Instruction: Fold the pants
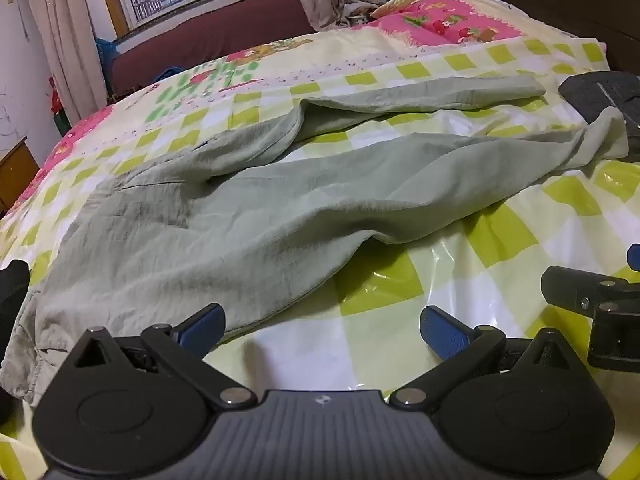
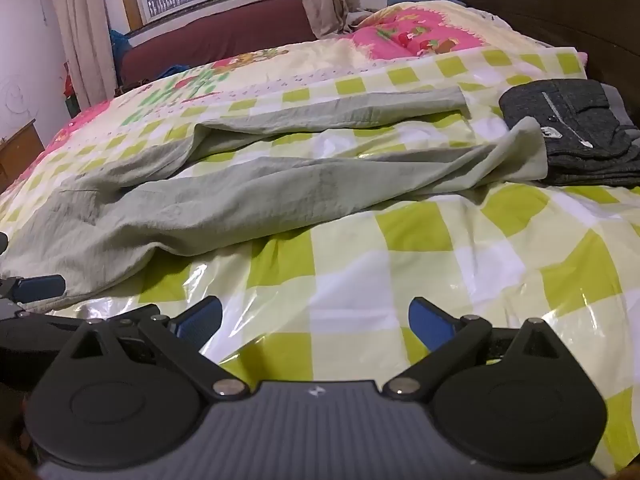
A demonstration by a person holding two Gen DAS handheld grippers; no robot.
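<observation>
Green pants (image 1: 224, 216) lay unfolded; left gripper (image 1: 322, 330) and right gripper (image 2: 316, 320) were held apart, empty. Near leg hem best seized first.

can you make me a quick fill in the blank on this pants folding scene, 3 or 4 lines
1. The light green pants lie spread on a checked sheet of green and ____ squares.
2. Both the left gripper and the right gripper are ____, holding nothing.
3. The cuff of the nearer pant leg rests against a folded dark ____ garment.
4. The two pant legs lie ____, not stacked.

Missing words: white; open; grey; apart
</observation>
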